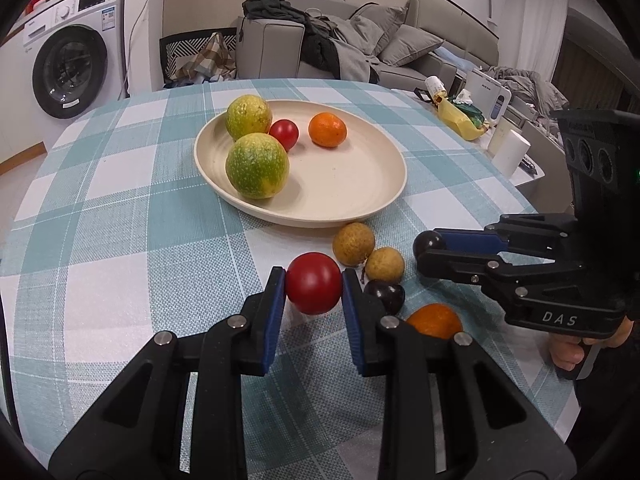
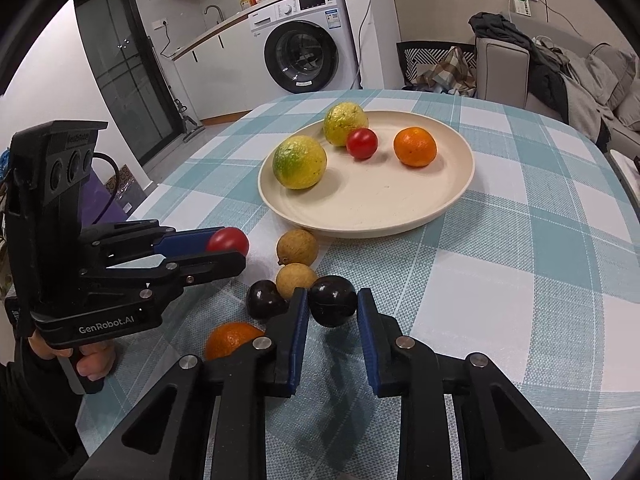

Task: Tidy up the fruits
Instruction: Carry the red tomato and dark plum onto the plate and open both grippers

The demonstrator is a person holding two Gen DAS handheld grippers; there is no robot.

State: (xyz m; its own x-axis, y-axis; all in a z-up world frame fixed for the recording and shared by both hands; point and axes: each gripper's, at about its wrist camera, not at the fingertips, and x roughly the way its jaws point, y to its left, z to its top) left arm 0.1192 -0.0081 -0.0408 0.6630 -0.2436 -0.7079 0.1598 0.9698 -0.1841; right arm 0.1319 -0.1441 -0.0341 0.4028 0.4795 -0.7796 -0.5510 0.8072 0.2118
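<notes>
My left gripper (image 1: 314,290) is shut on a red tomato (image 1: 314,289), seen too as the tomato (image 2: 228,241) from the right wrist view. My right gripper (image 2: 333,307) is shut on a dark plum (image 2: 333,306), whose tip shows as the plum (image 1: 429,242) in the left wrist view. A cream plate (image 1: 360,196) holds two green-yellow citrus fruits (image 1: 257,165), a small tomato (image 1: 284,133) and an orange (image 1: 327,129). On the cloth in front of the plate lie two brown longans (image 1: 354,243), another dark plum (image 1: 385,295) and an orange (image 1: 435,321).
The round table carries a blue-and-white check cloth (image 1: 132,208). Snack bags and a white cup (image 1: 510,152) crowd a side table at right. A washing machine (image 2: 304,46), a chair and a sofa with clothes stand beyond. A hand (image 2: 94,364) holds the left gripper's handle.
</notes>
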